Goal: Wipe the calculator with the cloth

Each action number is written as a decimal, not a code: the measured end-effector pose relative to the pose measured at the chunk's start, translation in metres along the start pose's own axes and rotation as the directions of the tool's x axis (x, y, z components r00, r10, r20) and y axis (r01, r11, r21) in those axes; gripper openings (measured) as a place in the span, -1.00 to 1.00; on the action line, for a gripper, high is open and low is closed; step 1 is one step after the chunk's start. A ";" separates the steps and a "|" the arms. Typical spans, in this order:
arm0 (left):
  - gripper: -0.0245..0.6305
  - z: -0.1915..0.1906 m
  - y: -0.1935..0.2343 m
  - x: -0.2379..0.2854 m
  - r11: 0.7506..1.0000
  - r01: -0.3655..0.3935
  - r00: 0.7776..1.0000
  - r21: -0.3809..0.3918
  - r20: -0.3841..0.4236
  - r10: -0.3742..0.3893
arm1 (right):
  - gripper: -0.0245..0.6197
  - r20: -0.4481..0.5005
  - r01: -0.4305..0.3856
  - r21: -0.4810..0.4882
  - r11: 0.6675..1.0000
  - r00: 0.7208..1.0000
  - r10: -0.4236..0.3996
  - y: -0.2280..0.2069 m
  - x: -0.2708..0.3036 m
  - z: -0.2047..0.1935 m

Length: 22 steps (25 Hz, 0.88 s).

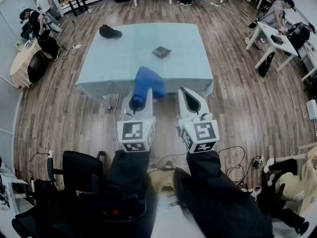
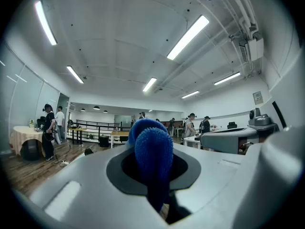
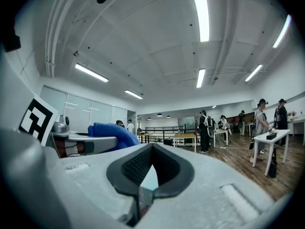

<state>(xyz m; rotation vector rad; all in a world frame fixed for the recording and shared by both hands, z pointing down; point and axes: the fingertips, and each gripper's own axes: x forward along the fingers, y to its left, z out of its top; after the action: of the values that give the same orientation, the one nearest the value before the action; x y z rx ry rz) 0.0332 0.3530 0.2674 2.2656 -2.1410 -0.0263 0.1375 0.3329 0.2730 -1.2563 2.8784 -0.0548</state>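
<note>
The left gripper (image 1: 140, 97) pinches the blue cloth (image 1: 147, 82) over the tabletop's (image 1: 124, 58) near edge — the right gripper (image 1: 186, 94) beside it is closed on nothing. The calculator (image 1: 161, 51) lies well beyond, toward the far side.

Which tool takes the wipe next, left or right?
Left. The left tool is shut on the blue cloth; the right tool is shut and empty. The calculator lies on the table ahead of both, so reach looks similar.
</note>
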 end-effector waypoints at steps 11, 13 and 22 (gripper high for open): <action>-0.75 -0.008 -0.023 0.017 1.000 -0.017 1.000 0.011 -0.008 0.017 | -0.93 -0.008 -0.016 0.022 1.000 1.000 0.016 -0.029 -0.004 -0.010; -0.75 -0.010 -0.025 0.018 1.000 -0.018 1.000 0.010 -0.014 0.019 | -0.93 -0.012 -0.020 0.029 0.999 1.000 0.020 -0.031 -0.004 -0.013; -0.75 -0.026 -0.022 0.031 1.000 -0.026 0.999 -0.006 -0.040 0.026 | -0.93 -0.047 -0.022 0.053 0.998 0.999 0.025 -0.039 0.004 -0.031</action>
<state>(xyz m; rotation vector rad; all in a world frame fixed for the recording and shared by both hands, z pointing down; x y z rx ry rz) 0.0573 0.3232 0.2929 2.2151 -2.1468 0.0132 0.1630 0.3044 0.3053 -1.2288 2.9103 -0.1615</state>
